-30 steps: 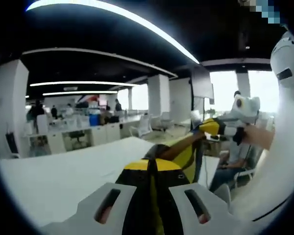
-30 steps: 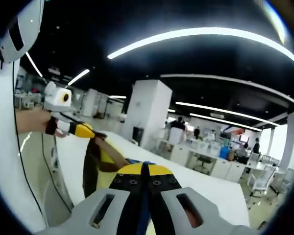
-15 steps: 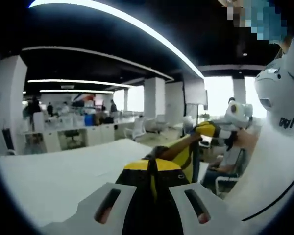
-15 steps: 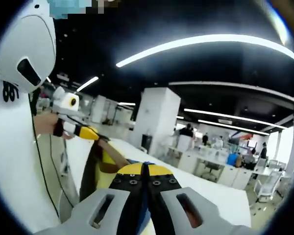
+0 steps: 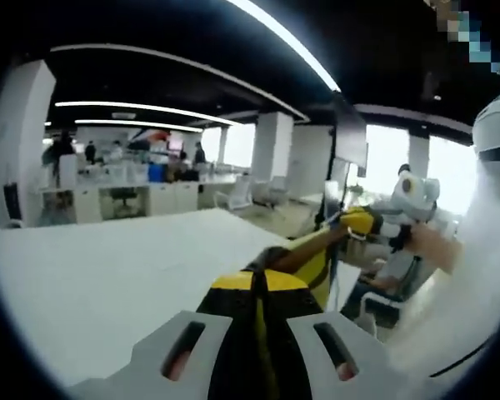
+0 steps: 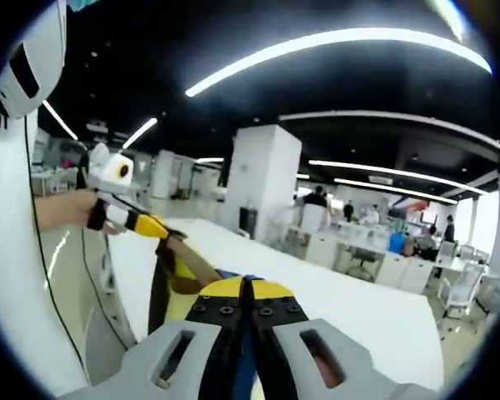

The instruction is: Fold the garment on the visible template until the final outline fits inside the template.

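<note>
In the left gripper view the left tool (image 5: pixel 258 287) has its 2 jaws pressed together on a fold of the garment (image 5: pixel 310 254) — a yellow and dark brown cloth that stretches up and to the right, off the white counter (image 5: pixel 108 267). At the far end of that stretch the right tool (image 5: pixel 360 222) pinches the cloth too, with a hand (image 5: pixel 425 242) behind it.

The right gripper view mirrors this: the right tool (image 6: pixel 245 293) is clamped shut on the garment (image 6: pixel 179 271), a strip of blue showing between the jaws, and the cloth runs left to the left tool (image 6: pixel 154 227), which grips its other end. The garment hangs taut between the 2 tools, lifted above the counter (image 6: pixel 350 304). An open office with desks, chairs and people lies beyond.
</note>
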Demonstrator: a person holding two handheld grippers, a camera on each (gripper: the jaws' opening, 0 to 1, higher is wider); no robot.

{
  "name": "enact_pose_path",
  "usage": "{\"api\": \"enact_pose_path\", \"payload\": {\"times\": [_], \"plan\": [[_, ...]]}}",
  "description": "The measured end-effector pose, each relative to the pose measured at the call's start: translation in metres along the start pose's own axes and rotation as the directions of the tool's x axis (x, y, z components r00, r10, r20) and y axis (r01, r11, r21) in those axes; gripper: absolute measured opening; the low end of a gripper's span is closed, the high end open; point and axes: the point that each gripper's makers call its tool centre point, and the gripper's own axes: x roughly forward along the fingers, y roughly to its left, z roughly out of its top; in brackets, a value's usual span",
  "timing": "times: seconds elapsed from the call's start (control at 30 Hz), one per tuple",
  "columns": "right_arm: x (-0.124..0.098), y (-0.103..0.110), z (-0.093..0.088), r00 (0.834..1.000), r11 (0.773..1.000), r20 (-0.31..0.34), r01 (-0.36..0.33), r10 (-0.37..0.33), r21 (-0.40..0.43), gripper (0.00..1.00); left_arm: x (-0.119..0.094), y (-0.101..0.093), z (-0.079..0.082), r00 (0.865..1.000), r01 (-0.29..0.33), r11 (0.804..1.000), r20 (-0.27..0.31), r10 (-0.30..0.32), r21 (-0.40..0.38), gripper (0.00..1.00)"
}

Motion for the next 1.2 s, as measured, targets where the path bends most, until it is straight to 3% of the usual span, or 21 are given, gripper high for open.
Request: {"api": "enact_pose_path", "payload": {"times": [0.23,0.7,1.2], "plan": [[0.030,-0.026,-0.036,0.999,0.997,-0.047,0.027,-0.023,0.068,0.02,0.038,0.036,-0.018,0.998,-0.019,1.000,-0.054,0.018,-0.017,0.00],[0.103,-0.070,-0.119,0.986,0.983,-0.162,0.007,0.023,0.184,0.01,0.091,0.105,-0.069,0.984,-0.052,0.994,-0.177,0.035,-0.091,0.00],[0.146,-0.106,-0.173,0.974,0.967,-0.224,0.029,0.029,0.253,0.01,0.143,0.151,-0.103,0.971,-0.068,0.987,-0.237,0.032,-0.146,0.00]]}}
